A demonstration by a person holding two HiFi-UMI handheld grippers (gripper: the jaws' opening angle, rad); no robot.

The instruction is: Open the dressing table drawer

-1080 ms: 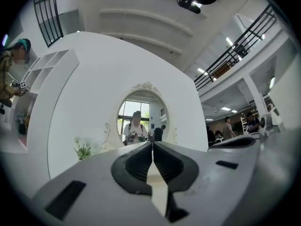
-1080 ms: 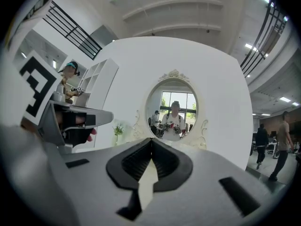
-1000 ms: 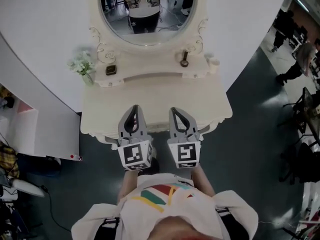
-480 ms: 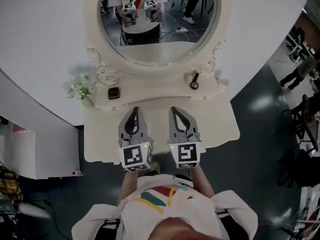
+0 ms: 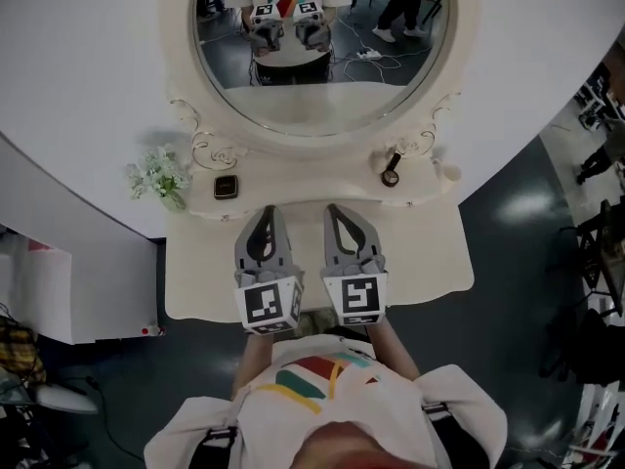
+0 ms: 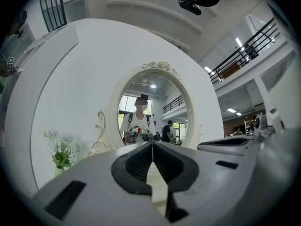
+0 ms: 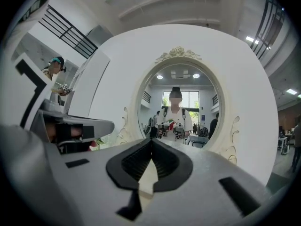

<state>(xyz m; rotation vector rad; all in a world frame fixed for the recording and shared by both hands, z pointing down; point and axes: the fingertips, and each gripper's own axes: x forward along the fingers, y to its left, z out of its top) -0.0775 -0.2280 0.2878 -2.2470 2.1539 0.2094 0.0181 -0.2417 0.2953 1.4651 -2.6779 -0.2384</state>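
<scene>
The cream dressing table (image 5: 200, 277) stands against a white curved wall, with an oval mirror (image 5: 322, 86) above its raised back shelf. Its drawer front lies hidden under the table top in every view. My left gripper (image 5: 269, 211) and right gripper (image 5: 335, 208) hover side by side over the middle of the table top, both pointing level at the mirror. Each is shut with nothing between its jaws. In the left gripper view the left gripper (image 6: 152, 142) faces the mirror (image 6: 150, 107); in the right gripper view the right gripper (image 7: 151, 140) does the same.
On the back shelf sit a vase of white flowers (image 5: 159, 176), a small dark square item (image 5: 226, 186), a round dark item with a handle (image 5: 392, 175) and a small white piece (image 5: 448, 172). A white cabinet (image 5: 39, 291) stands left of the table. Dark floor lies to the right.
Both grippers have moved forward together from the table's front edge to over the table top, and the table and mirror now appear closer. Both stay shut.
</scene>
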